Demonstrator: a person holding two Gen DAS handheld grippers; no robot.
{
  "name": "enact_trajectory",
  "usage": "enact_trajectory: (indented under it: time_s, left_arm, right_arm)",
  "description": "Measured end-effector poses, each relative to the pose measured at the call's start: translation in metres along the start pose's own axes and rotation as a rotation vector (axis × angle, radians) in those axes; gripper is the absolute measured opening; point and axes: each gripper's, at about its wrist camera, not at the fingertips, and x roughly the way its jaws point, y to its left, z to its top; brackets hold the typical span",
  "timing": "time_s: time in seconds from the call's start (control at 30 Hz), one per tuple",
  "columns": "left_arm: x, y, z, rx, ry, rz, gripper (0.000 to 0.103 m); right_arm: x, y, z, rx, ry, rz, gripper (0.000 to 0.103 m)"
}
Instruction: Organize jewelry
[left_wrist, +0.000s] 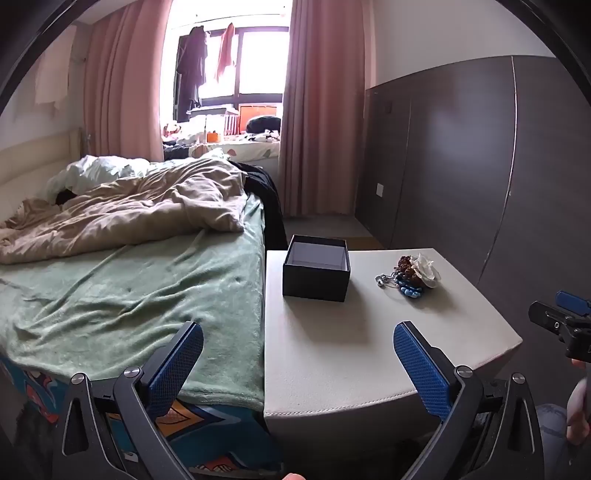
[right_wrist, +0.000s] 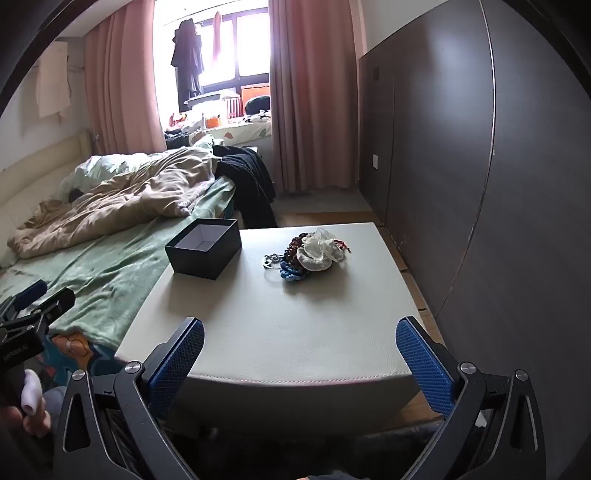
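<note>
An open, empty black box (left_wrist: 316, 271) with a pale lining stands on the far left part of a white padded stool (left_wrist: 369, 343). It also shows in the right wrist view (right_wrist: 204, 248). A pile of jewelry (left_wrist: 410, 276) lies to its right: a white fabric flower, brown beads, a blue chain, a silver piece. The pile also shows in the right wrist view (right_wrist: 308, 255). My left gripper (left_wrist: 298, 345) is open and empty, short of the stool's near edge. My right gripper (right_wrist: 300, 341) is open and empty, over the stool's near edge (right_wrist: 295, 373).
A bed (left_wrist: 129, 288) with a green blanket and a beige duvet touches the stool's left side. A dark wardrobe wall (right_wrist: 480, 166) runs along the right. Pink curtains and a bright window are at the back. Wooden floor shows right of the stool.
</note>
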Motion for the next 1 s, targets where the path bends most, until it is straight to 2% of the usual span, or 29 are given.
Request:
enact_trajectory:
  time_s: [0.47, 0.57, 1.0]
  left_arm:
    - [0.007, -0.001, -0.003, 0.008, -0.030, -0.005, 0.103]
    - [-0.004, -0.006, 0.000, 0.020, -0.034, -0.011, 0.103]
    - [-0.005, -0.007, 0.002, 0.016, -0.039, -0.018, 0.103]
  right_arm:
    - [-0.005, 0.003, -0.004, 0.003, -0.012, 0.002, 0.103]
    - [-0.004, 0.001, -0.004, -0.002, -0.018, 0.004, 0.103]
    - [-0.008, -0.001, -0.004, 0.002, -0.042, 0.003, 0.103]
